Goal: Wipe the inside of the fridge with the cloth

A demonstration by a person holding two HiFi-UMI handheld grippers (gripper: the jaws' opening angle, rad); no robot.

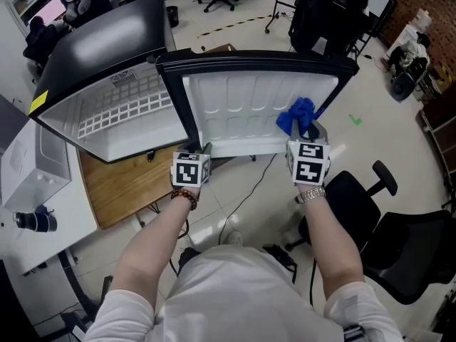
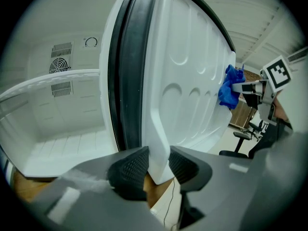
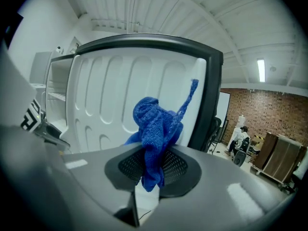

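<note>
Head view is showing you gripping the bottom corner of the open fridge door [image 1: 242, 109] with your left gripper [image 1: 206, 150], whose jaws are pressing on the white liner's edge from both sides. Your right gripper [image 1: 311, 131] is pinching the blue cloth [image 1: 295, 114] between narrow jaws, and the bunched cloth is sitting right at the door's ribbed inner panel, near its far edge. The fridge [image 1: 121, 120] cavity is standing open beside the door.

Pale floor [image 1: 377, 84]; black office chair [image 1: 406, 255]; wooden tabletop [image 1: 121, 191]; brick wall [image 3: 255, 114]; ceiling strip light [image 3: 261, 70] lit.
</note>
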